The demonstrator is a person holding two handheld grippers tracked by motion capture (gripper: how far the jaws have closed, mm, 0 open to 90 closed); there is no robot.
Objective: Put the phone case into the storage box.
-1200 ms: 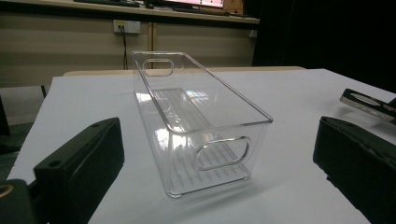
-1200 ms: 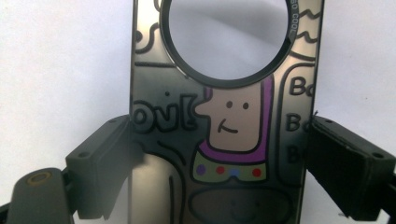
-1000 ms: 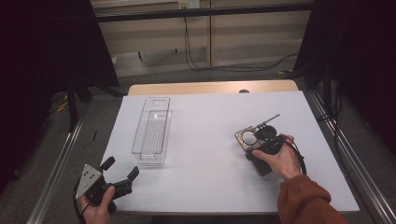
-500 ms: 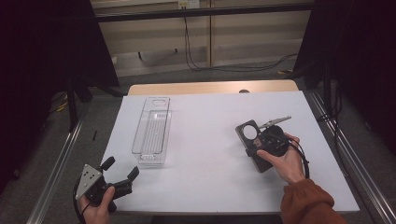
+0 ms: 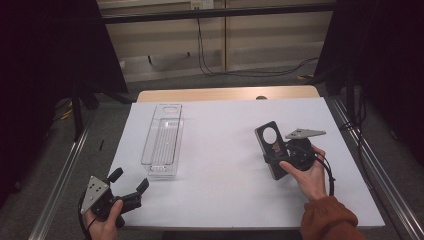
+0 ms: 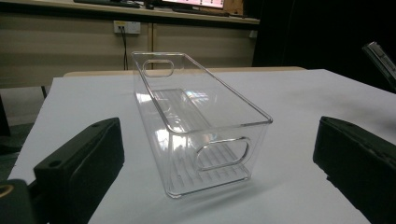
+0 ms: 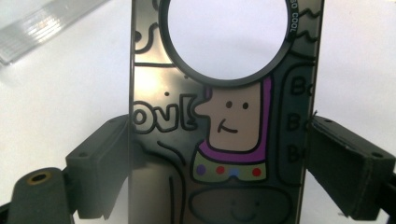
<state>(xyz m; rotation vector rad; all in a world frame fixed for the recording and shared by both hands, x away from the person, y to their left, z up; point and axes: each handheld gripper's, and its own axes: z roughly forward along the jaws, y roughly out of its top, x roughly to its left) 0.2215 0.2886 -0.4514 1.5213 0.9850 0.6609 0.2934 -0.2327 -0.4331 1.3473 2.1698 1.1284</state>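
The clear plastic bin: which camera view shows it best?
The left gripper view: the clear plastic bin stands close, with both handle cut-outs plain. The high view shows it whole but small; the right gripper view catches one blurred edge.

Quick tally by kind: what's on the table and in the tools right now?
Clear plastic bin: 1, on the white table, nothing visible inside.
Dark phone case with cartoon print: 1, between the jaws of the right tool.
Tools: 2, counting the left tool, open and holding nothing.
Total: 4
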